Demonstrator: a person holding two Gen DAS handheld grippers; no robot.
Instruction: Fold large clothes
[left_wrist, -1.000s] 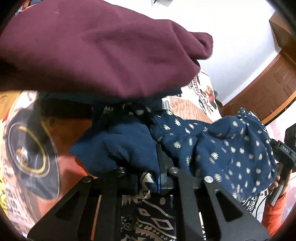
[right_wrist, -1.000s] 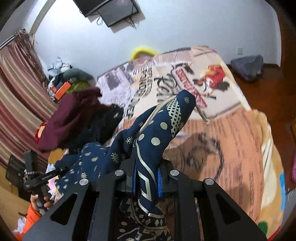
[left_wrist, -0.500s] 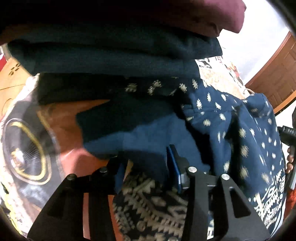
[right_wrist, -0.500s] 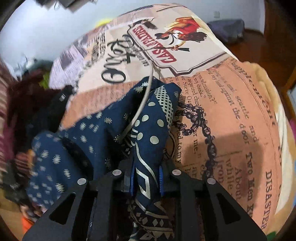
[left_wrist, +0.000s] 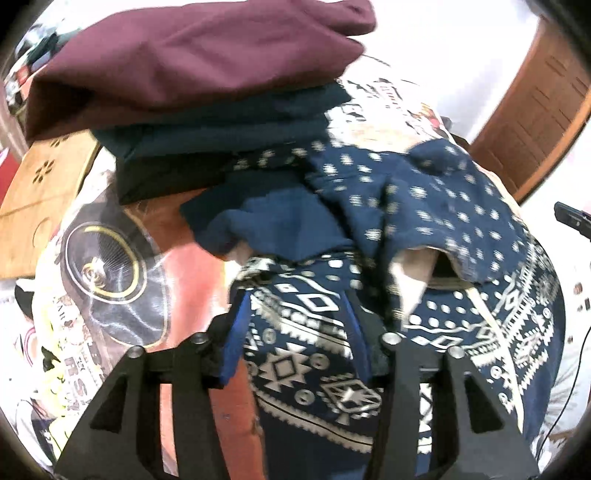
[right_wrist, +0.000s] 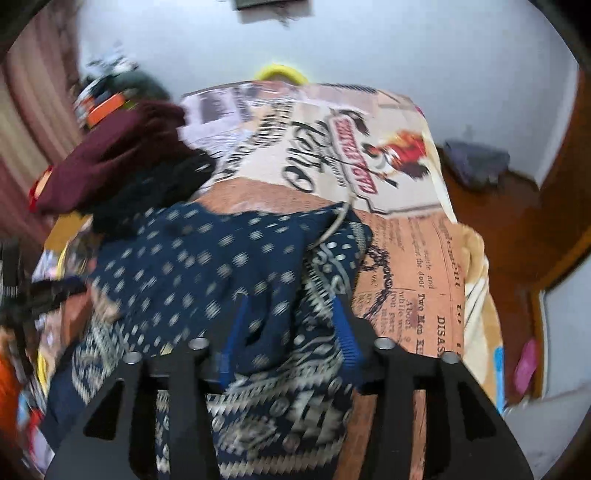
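A navy hoodie (left_wrist: 424, 206) with white patterns lies bunched on the printed bed cover (left_wrist: 155, 236). It also shows in the right wrist view (right_wrist: 192, 258), with its pale drawstring (right_wrist: 332, 225) near the far edge. My left gripper (left_wrist: 295, 325) is open, its jaws spread just above the hoodie's patterned band. My right gripper (right_wrist: 291, 325) is open too, jaws wide over the hoodie's right end. Neither holds cloth.
A stack of folded clothes, maroon (left_wrist: 192, 62) on top of dark ones (left_wrist: 207, 147), sits at the far left of the bed. It also shows in the right wrist view (right_wrist: 114, 158). The bed's right edge (right_wrist: 476, 280) drops to a wooden floor (right_wrist: 517, 229).
Both grippers were shut on the hoodie a second ago and have opened. The hoodie has dropped onto the bed, and both grippers have drawn back a little.
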